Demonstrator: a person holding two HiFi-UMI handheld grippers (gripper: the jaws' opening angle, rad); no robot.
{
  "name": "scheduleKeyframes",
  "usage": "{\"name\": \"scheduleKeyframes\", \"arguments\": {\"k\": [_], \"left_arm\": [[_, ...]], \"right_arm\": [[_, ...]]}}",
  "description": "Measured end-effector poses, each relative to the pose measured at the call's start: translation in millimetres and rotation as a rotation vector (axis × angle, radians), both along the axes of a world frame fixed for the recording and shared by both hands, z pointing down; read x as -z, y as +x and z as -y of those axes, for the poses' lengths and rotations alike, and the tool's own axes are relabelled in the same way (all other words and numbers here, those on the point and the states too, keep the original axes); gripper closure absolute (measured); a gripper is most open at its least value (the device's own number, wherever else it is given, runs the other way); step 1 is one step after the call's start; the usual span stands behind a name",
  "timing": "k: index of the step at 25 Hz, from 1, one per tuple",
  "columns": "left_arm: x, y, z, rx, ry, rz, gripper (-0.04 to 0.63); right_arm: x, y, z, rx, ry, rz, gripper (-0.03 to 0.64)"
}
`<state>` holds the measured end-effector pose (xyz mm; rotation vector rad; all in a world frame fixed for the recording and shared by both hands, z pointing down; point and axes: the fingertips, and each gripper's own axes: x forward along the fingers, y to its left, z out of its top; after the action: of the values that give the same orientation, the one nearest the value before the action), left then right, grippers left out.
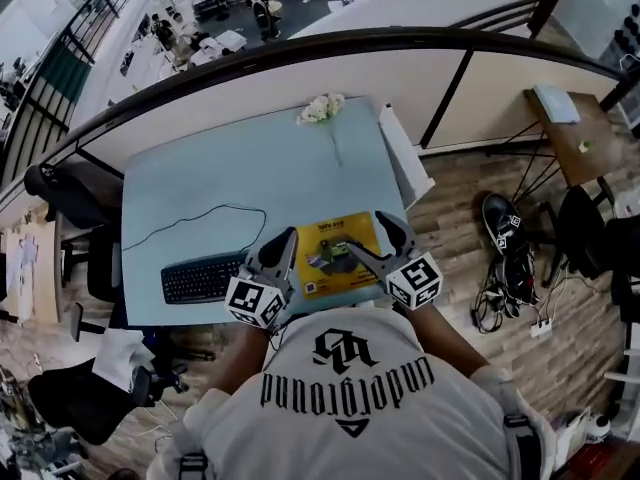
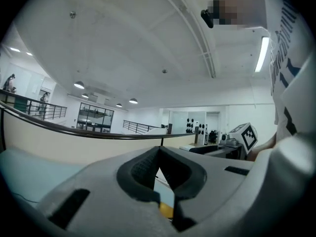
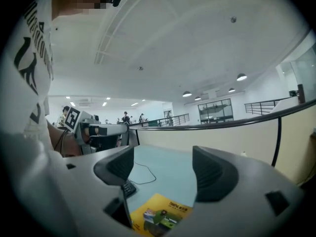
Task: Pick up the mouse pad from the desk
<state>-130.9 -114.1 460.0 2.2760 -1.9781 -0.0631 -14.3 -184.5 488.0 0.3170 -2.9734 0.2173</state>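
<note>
One yellow mouse pad [image 1: 335,253] lies flat on the pale blue surface [image 1: 230,163], close to its near edge and a little right of the middle. Its top face carries a dark and green picture. Two claws flank it.

The right claw [image 1: 364,235] reaches in from the near right with its jaws spread wide. In the head view one jaw crosses the pad's right edge and the other its near right corner. In the right gripper view the pad shows low down beneath the open jaws, with nothing caught between the grey pads [image 3: 117,166]. Whether either jaw touches the pad cannot be told.

The left claw [image 1: 286,238] sits just beside the pad's left edge, pointing toward the far side. Its jaws are pressed together at the tips and hold nothing. In the left gripper view a sliver of yellow and of blue shows through the small gap behind the meeting tips.

Just left of that claw a black keyboard [image 1: 203,278] lies along the near edge. Its thin black cable [image 1: 200,216] loops across the surface toward the left edge. At the far edge, well apart from the pad, rests a sprig of white flowers [image 1: 322,108]. A white panel [image 1: 405,158] lies along the right edge.

The person's white shirt [image 1: 350,398] with black lettering fills the near part of the head view. Black office chairs [image 1: 70,193] stand to the left of the surface.
</note>
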Motion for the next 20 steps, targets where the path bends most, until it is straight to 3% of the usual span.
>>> {"name": "scheduleKeyframes", "arguments": {"k": [11, 20], "left_arm": [[-21.4, 25.5, -5.8, 0.179, -0.057, 0.042, 0.589], [-52.7, 11.6, -15.7, 0.238, -0.128, 0.026, 0.589]], "right_arm": [[-16.7, 11.6, 22.2, 0.176, -0.028, -0.036, 0.262], [-46.2, -1.0, 26.4, 0.219, -0.075, -0.081, 0.262]]}}
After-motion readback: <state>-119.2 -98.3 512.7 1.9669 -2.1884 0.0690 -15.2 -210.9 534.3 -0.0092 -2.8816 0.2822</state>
